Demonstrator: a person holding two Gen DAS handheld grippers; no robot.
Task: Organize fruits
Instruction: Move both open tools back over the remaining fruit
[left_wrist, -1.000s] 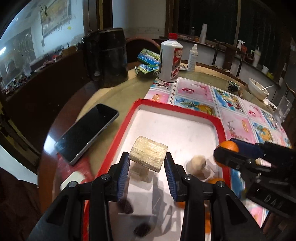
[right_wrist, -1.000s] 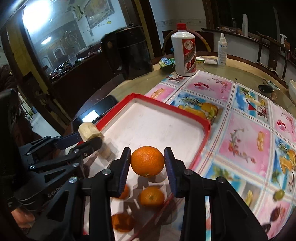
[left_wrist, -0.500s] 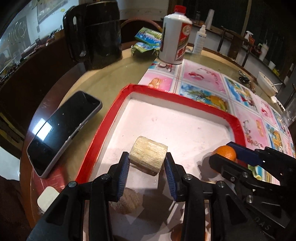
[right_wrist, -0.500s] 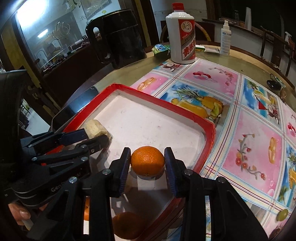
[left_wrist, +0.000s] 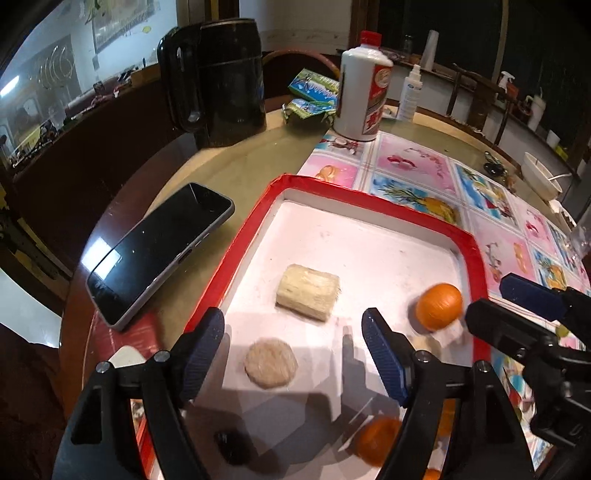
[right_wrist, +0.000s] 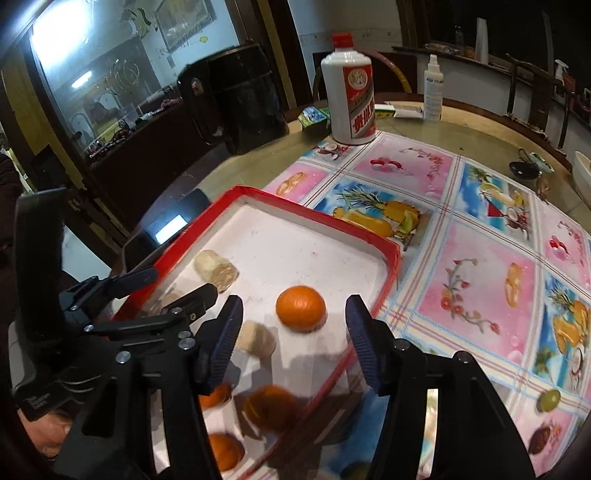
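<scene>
You are at the release step: your left gripper (left_wrist: 293, 347) has its fingers wide apart, with the pale cut piece (left_wrist: 307, 291) lying free on the red-rimmed tray (left_wrist: 373, 208) just beyond them. Your right gripper (right_wrist: 293, 341) is spread too, and the orange (right_wrist: 301, 308) sits on the tray floor near its right rim. Next, I judge, you draw both back clear and reach for the near oranges (right_wrist: 271, 406) at the tray's near end.

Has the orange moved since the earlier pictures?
Yes. The orange left the right gripper, now open, and lies on the red tray floor.
</scene>
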